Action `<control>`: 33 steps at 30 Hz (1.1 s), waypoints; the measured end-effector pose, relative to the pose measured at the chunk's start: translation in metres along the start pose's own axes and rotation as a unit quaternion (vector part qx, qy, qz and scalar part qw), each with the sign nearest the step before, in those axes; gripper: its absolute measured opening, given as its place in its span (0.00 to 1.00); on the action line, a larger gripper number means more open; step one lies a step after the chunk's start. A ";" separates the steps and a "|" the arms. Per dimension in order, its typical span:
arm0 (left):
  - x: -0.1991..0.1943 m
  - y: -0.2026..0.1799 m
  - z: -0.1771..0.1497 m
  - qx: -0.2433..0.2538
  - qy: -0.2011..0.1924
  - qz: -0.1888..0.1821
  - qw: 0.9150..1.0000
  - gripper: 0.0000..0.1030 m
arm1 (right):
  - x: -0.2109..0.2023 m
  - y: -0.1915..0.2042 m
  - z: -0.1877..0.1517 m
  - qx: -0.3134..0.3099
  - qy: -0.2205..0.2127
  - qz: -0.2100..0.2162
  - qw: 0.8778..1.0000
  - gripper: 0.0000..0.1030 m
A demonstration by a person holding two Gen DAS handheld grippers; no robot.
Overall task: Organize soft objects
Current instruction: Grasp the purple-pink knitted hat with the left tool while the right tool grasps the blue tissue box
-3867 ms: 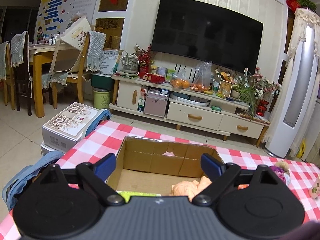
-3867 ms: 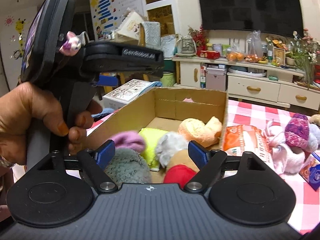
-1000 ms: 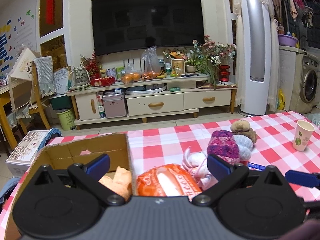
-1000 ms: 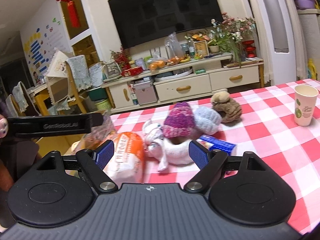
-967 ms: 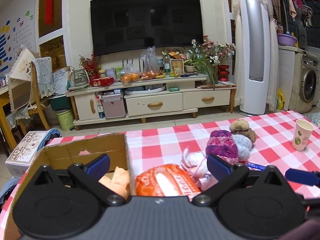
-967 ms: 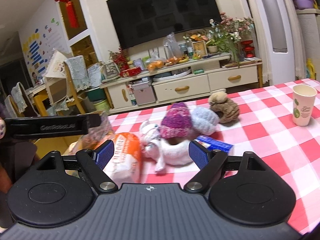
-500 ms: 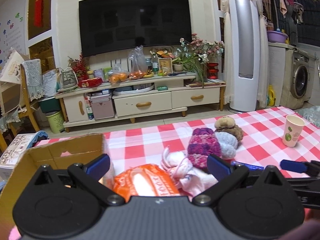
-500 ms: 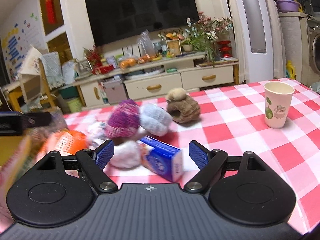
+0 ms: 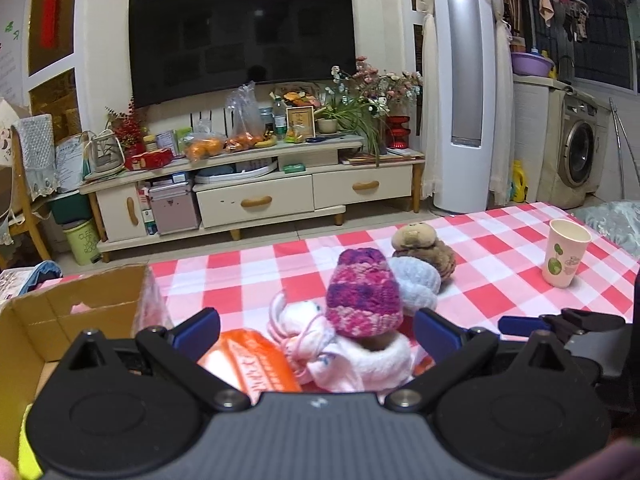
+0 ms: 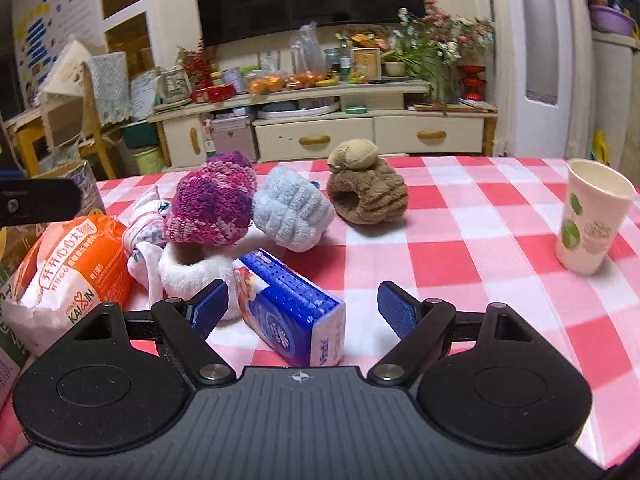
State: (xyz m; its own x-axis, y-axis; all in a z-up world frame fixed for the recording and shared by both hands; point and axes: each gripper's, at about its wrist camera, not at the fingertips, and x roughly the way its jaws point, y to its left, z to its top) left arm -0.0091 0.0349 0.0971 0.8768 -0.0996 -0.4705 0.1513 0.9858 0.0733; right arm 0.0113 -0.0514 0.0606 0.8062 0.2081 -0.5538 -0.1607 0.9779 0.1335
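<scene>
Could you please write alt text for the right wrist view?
The open right gripper hovers over a red-checked table, a blue tissue pack between its fingers. Beyond lie a purple knit hat, pale blue and brown plush items, an orange package and a paper cup.

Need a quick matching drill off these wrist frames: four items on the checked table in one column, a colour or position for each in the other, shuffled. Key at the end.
Items:
1. knit hat
2. plush toy
3. tissue pack
4. paper cup

Descriptions:
A. blue wrapper, lying between the open fingers of the right hand-held gripper
B. brown, farthest back of the soft pile
C. white with green prints, upright, apart from the pile at the right
D. pink and purple, sitting on a white fuzzy item

Pairs: 1-D, 2-B, 3-A, 4-C
</scene>
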 end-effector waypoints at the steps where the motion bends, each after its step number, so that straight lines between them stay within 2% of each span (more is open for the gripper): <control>1: 0.002 -0.002 0.000 0.001 0.000 0.001 1.000 0.99 | 0.002 0.000 0.000 -0.005 0.001 0.002 1.000 0.98; 4: 0.008 -0.007 0.001 0.004 -0.002 -0.002 1.000 0.99 | 0.008 -0.004 0.001 -0.011 0.007 0.010 1.000 0.86; 9: 0.018 -0.019 0.001 0.014 0.001 -0.008 1.000 0.99 | 0.010 -0.007 0.002 -0.021 0.015 0.023 0.999 0.56; 14: 0.028 -0.032 -0.002 0.029 0.004 -0.009 1.000 0.99 | 0.005 -0.011 0.002 -0.034 0.019 0.031 0.999 0.42; 23: 0.047 -0.044 0.004 0.029 0.004 -0.005 1.000 0.99 | -0.005 -0.039 0.001 -0.004 0.026 0.004 1.000 0.41; 27: 0.062 -0.048 0.008 0.046 0.010 0.008 0.999 0.93 | -0.006 -0.051 0.002 0.007 0.027 -0.007 1.000 0.41; 33: 0.085 -0.050 0.008 0.061 0.038 0.004 0.997 0.84 | -0.006 -0.060 0.003 0.023 0.031 -0.001 0.999 0.43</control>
State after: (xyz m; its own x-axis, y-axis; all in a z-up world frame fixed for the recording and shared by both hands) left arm 0.0615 -0.0236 0.0602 0.8420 -0.0771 -0.5340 0.2028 0.9624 0.1808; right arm 0.0176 -0.1114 0.0580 0.7695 0.2074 -0.6041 -0.1308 0.9769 0.1689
